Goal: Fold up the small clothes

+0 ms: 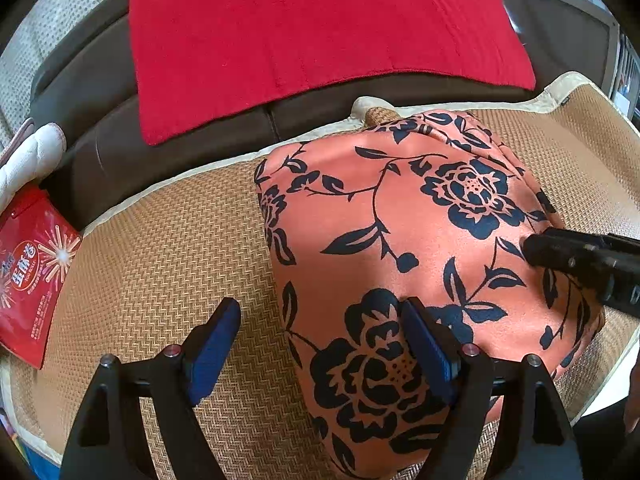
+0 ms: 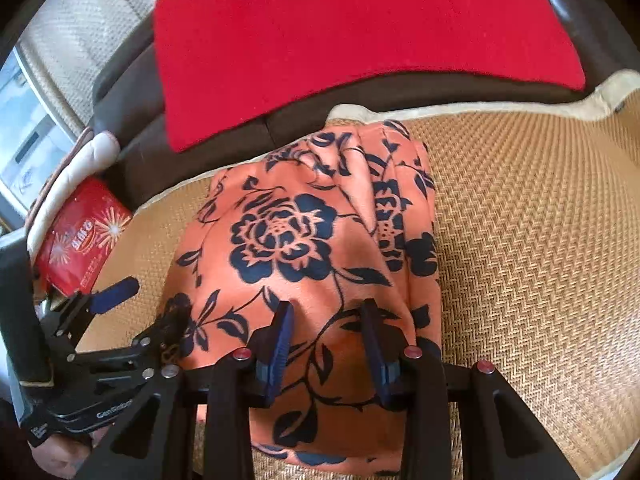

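Note:
An orange garment with dark blue flowers (image 1: 400, 220) lies folded into a narrow stack on a woven straw mat (image 1: 160, 248); it also shows in the right wrist view (image 2: 288, 240). My left gripper (image 1: 320, 320) is open over the garment's near left edge, one finger on the mat, one on the cloth. My right gripper (image 2: 326, 320) is open, both fingertips pressing on the cloth's near part. The right gripper (image 1: 560, 256) reaches in from the right in the left wrist view. The left gripper (image 2: 132, 312) shows at the left in the right wrist view.
A red cloth (image 1: 320, 40) lies on the brown sofa (image 1: 120, 120) behind the mat. A red snack packet (image 1: 32, 276) and a white padded item (image 1: 28, 156) sit at the mat's left edge. The mat (image 2: 540, 240) extends to the right of the garment.

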Demonstrator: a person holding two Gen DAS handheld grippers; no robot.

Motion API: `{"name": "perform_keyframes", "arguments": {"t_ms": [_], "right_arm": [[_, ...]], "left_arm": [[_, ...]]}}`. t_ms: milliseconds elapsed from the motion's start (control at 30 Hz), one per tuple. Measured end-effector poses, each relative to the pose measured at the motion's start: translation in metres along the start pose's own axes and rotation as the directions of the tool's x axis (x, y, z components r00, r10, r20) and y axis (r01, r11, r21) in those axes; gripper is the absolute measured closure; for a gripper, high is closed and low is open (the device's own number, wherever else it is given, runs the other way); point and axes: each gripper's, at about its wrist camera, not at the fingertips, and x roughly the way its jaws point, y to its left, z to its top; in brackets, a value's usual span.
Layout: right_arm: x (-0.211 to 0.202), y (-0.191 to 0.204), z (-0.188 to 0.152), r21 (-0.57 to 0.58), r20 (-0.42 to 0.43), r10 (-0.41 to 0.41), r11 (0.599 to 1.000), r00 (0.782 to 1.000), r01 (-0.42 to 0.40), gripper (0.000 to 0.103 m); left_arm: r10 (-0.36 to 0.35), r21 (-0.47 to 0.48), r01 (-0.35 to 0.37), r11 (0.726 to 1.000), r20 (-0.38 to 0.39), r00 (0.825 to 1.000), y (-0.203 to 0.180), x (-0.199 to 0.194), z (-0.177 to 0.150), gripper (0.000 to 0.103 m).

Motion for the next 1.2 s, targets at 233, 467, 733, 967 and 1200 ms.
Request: {"name": "perform_keyframes", "arguments": {"t_ms": [233,467,733,967,1200], "right_arm": [[0.000,-0.011,0.004,0.051,-0.018,0.049,0.998,0.999,-0.048,0.064],[-0.031,-0.016,0.007,0.059,0.061,0.050,0.997,0.997,-0.054,0.064],[-0.096,-0.007,-0.009,0.028,0.222,-0.016,1.000,0.975,0.010,0.052],[-0.157,0.007,-0.027,-0.007,0.337,-0.051,0.998,0.940,0.057,0.034],[-0.229,0.031,-0.036,-0.058,0.431,-0.060,0.994,0.900,0.093,0.034]], "left_arm": [[0.011,-0.007,-0.011,1.000,-0.001,1.000,-0.002,0.008,0.006,0.020],[0.039,-0.051,-0.038,0.998,0.024,0.999,-0.002,-0.013,0.004,0.020],[0.120,-0.127,-0.108,0.986,0.090,0.989,0.004,-0.067,-0.010,0.019],[0.269,-0.159,-0.241,0.957,0.182,0.946,0.004,-0.142,-0.011,0.018],[0.353,-0.197,-0.301,0.933,0.340,0.872,0.000,-0.232,-0.019,0.005]]}}
